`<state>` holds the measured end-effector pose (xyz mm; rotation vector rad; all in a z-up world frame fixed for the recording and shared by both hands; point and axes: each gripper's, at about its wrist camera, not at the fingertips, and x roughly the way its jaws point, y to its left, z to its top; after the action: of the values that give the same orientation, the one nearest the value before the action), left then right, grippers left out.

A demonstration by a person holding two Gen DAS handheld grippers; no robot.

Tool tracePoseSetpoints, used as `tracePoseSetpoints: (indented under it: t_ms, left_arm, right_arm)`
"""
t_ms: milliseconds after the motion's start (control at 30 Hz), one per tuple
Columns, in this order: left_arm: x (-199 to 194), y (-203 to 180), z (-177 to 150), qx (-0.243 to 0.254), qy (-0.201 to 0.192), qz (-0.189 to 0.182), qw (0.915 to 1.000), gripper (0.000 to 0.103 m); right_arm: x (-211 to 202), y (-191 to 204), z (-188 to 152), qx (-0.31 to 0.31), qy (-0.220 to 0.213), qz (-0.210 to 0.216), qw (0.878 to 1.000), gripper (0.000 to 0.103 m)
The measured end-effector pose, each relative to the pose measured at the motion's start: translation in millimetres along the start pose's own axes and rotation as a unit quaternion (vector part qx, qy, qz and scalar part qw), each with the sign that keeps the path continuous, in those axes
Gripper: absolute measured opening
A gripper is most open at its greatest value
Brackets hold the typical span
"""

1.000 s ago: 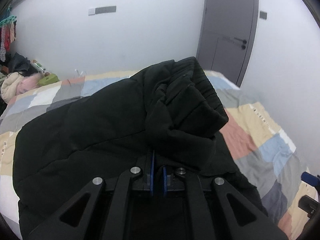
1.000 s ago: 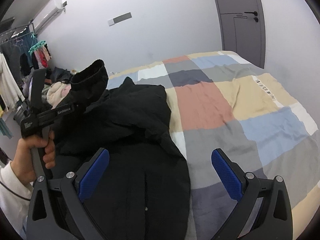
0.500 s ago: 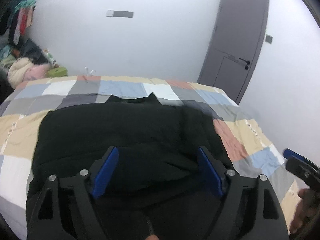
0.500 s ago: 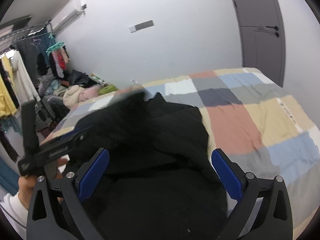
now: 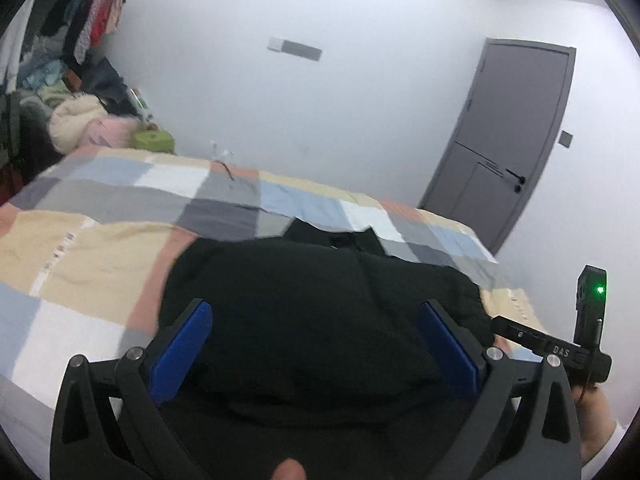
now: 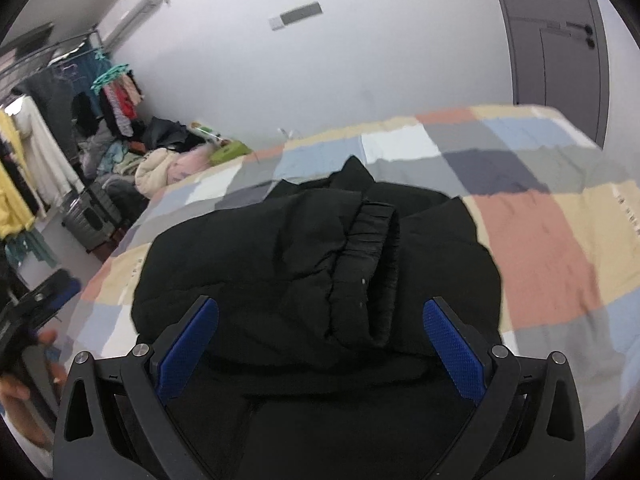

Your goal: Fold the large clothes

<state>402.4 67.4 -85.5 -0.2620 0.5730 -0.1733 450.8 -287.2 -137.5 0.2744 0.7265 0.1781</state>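
A large black padded jacket lies on the patchwork bed, with a sleeve folded across its front; the ribbed cuff shows in the right wrist view on the jacket. My left gripper is open and empty, held just above the near part of the jacket. My right gripper is open and empty too, over the jacket's near edge. The right gripper's body shows at the right of the left wrist view, and the left gripper's body at the left of the right wrist view.
The bed cover is a checked quilt reaching to the white wall. A grey door stands at the back right. A clothes rack with hanging garments and a pile of clothes stand left of the bed.
My left gripper let go of the sleeve it held up, opened and drew back. The sleeve now lies folded across the jacket. My right gripper moved over the jacket and stayed open.
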Motion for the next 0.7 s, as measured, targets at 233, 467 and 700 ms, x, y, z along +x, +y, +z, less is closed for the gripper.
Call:
tracePoseSetpoints:
  t_ms: [233,467,700]
  left_arm:
    - [46,21,5,0.022,0.036,0.025,0.9988,0.103]
    - [92,64,3,-0.007,0.058,0.066,0.9961,0.102]
    - [144,76,-18,0.024,0.119,0.094,0.9881,0.103]
  right_arm:
    - [46,-17,3,0.037,0.033,-0.003,0.999,0.098]
    - [40,-16,4,0.000,0.006,-0.019,1.000,0.028]
    - [68,-12,1,-0.055,0.031,-0.074,0.995,0.020]
